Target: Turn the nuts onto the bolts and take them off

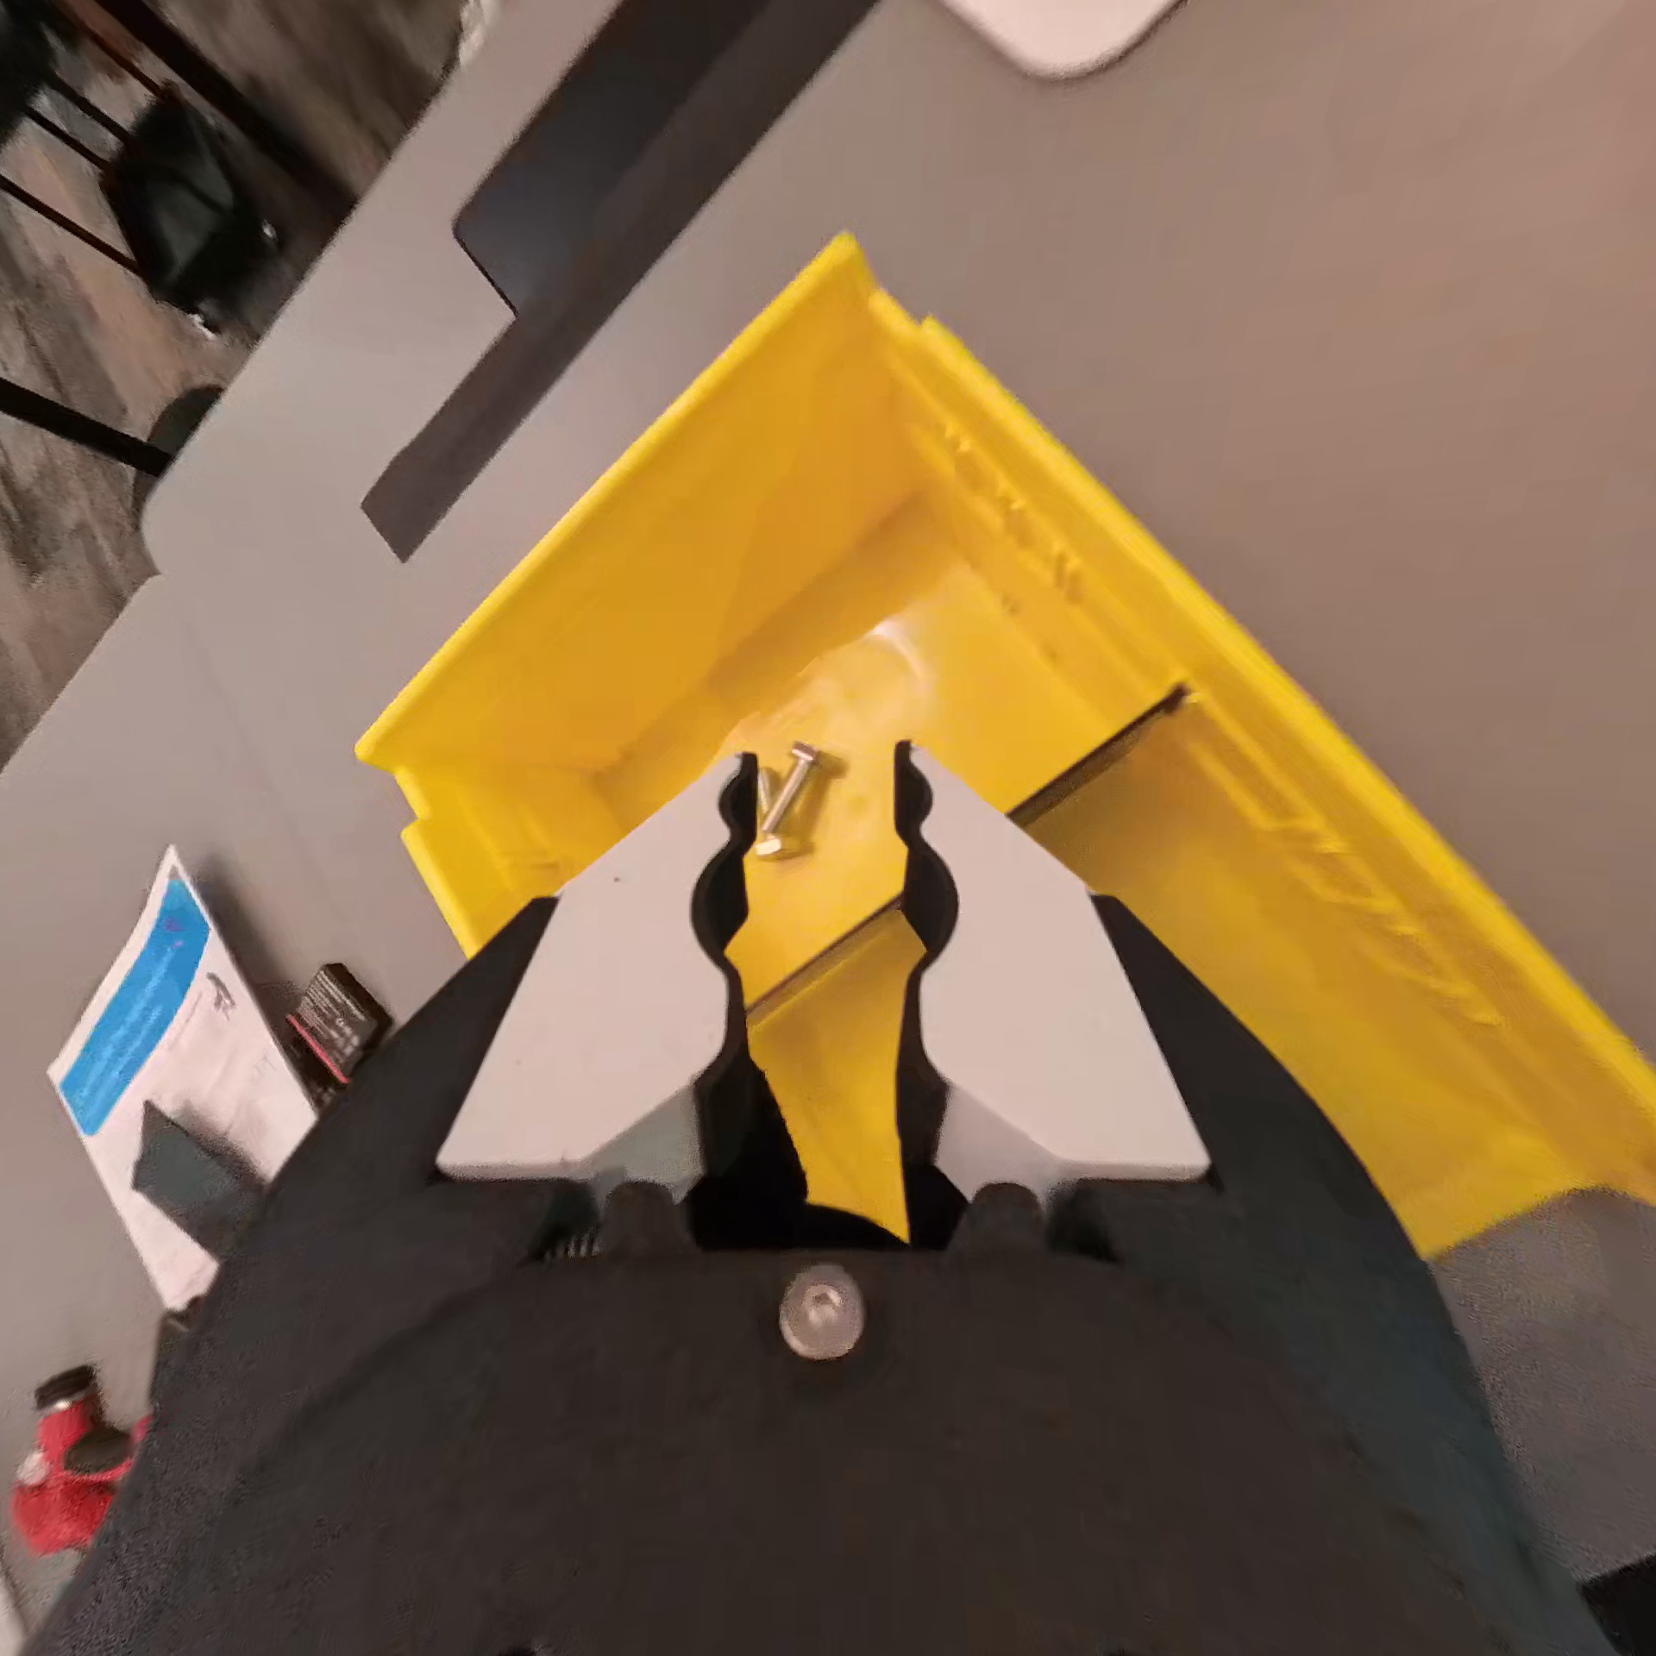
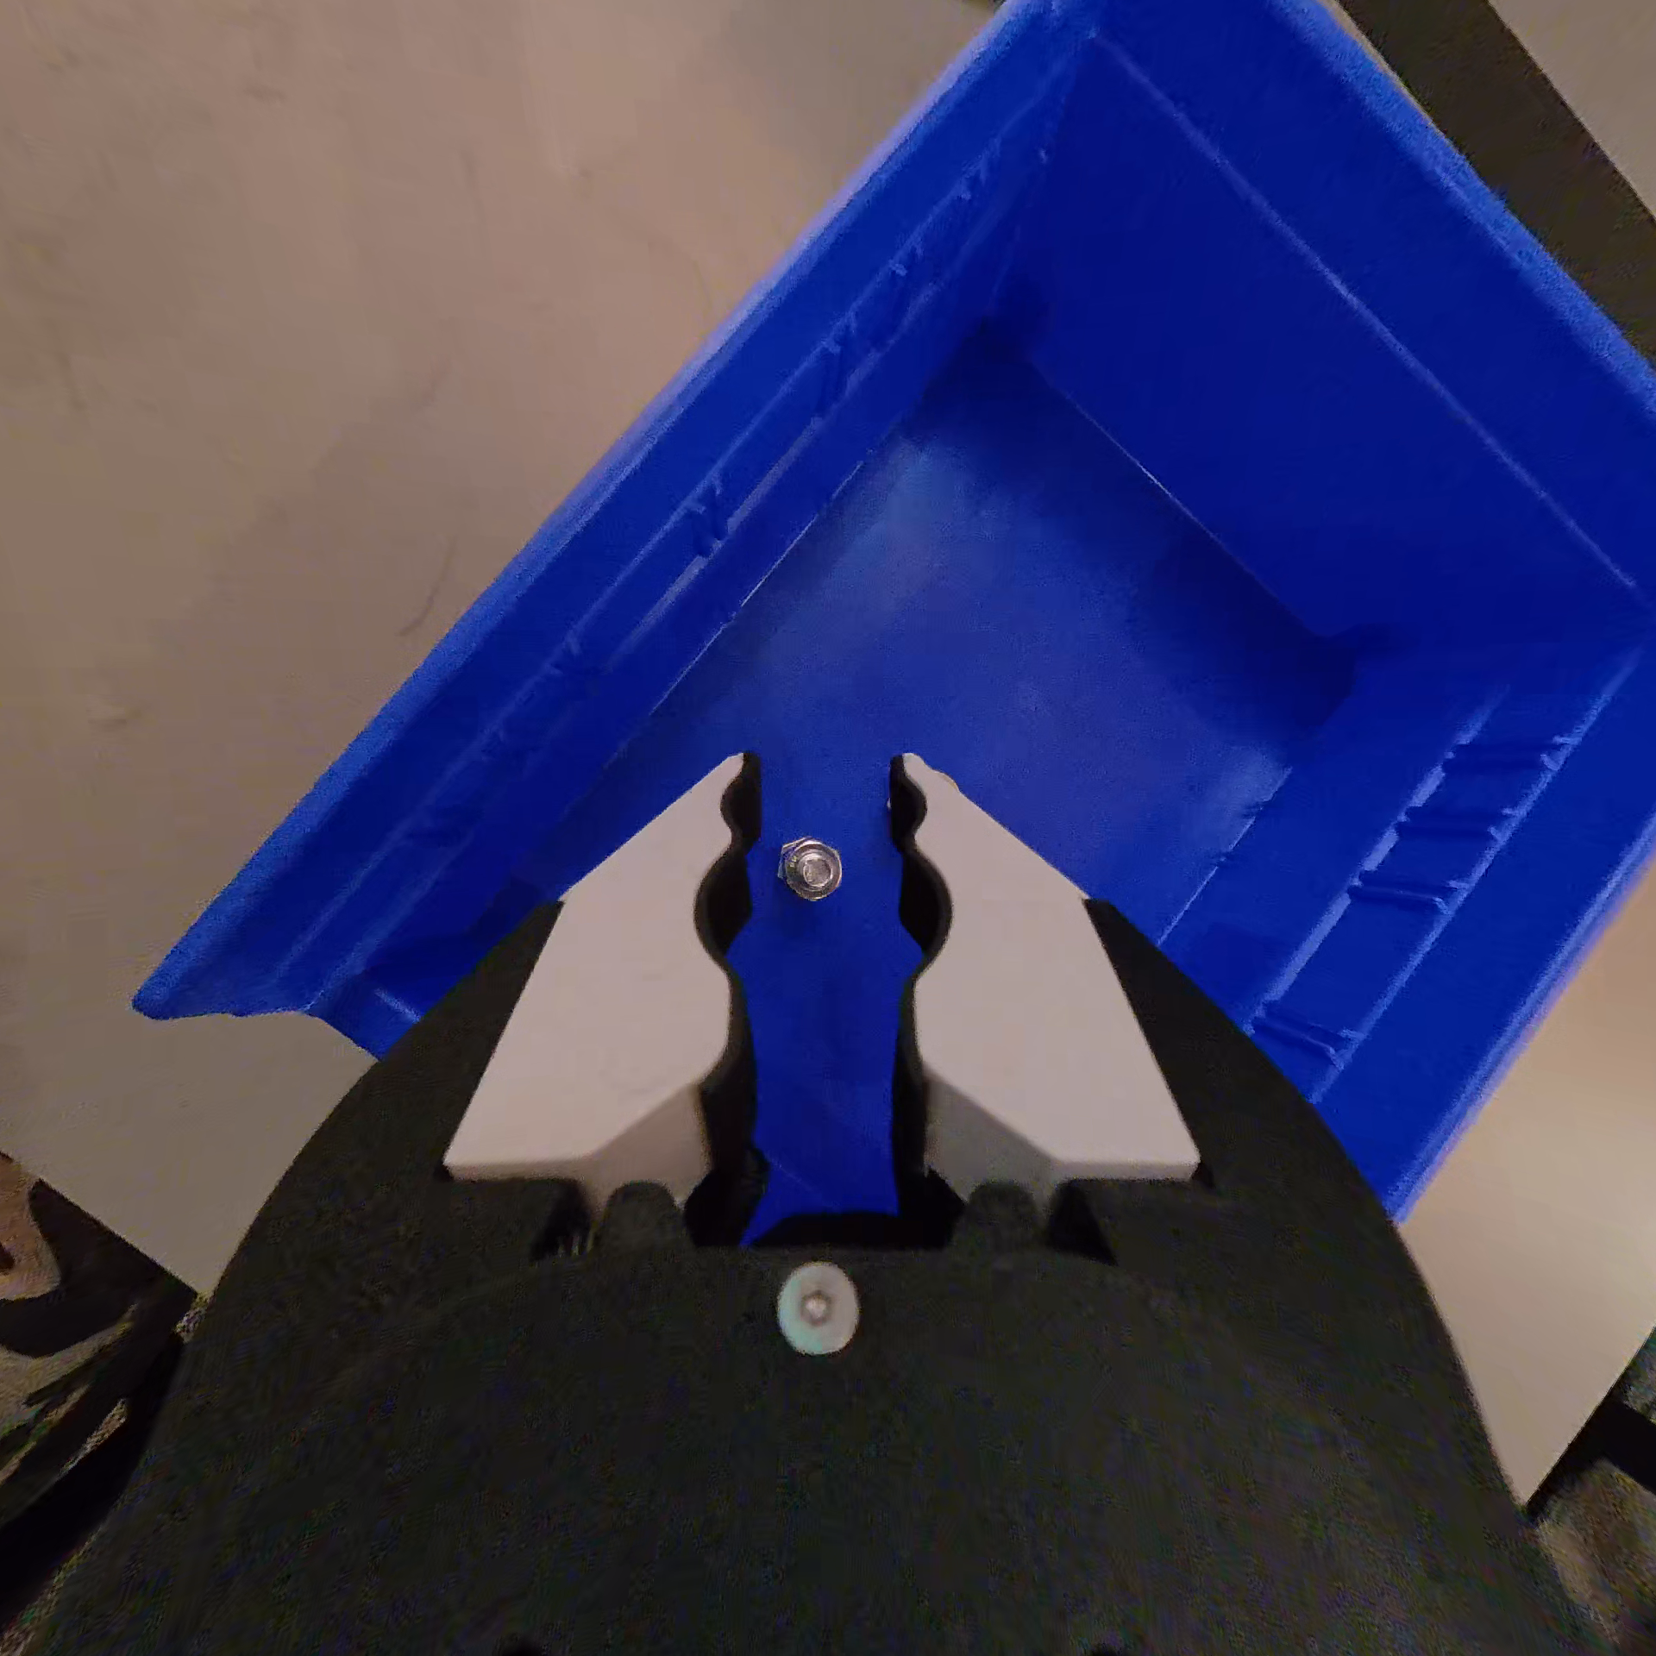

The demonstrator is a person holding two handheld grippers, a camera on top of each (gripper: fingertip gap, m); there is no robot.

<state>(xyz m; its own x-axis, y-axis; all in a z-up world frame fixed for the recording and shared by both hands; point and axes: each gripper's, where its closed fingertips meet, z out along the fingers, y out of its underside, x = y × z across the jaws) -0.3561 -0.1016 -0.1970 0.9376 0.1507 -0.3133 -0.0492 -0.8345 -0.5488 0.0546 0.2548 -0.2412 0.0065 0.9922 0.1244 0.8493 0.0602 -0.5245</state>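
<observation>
**Left wrist view and right wrist view: both grippers gape above their bins**

In the left wrist view the left gripper (image 1: 820,753) points down into a yellow bin (image 1: 627,573), its two grey fingers (image 1: 627,968) spread apart with nothing between them. The view is rolled, so the table edge runs diagonally across the picture. In the right wrist view the right gripper (image 2: 820,762) is posed the same way over a blue bin (image 2: 1165,269), jaws apart and empty.

The bins sit on a pale grey table (image 1: 1254,269). On it, to the left of the yellow bin, lie a white and blue printed sheet (image 1: 170,1057) and a small black box (image 1: 340,1013) just beside it. A long black strip (image 1: 582,251) crosses the table farther off, and a white object (image 1: 1057,27) is cut off by the top edge. A red object (image 1: 67,1479) shows low at the left, too blurred to identify. Dark patterned floor (image 1: 54,269) lies beyond the table edge.

On the floor of the yellow bin lie loose silver bolts (image 1: 784,806), partly hidden behind the left fingertip; I cannot tell their exact number. A divider (image 1: 1102,744) crosses this bin behind the right finger. In the blue bin a single bolt with a nut on it (image 2: 809,867) rests on the bottom, seen end-on in the gap between the fingers, touching neither. The rest of the blue bin's floor is bare plastic.
</observation>
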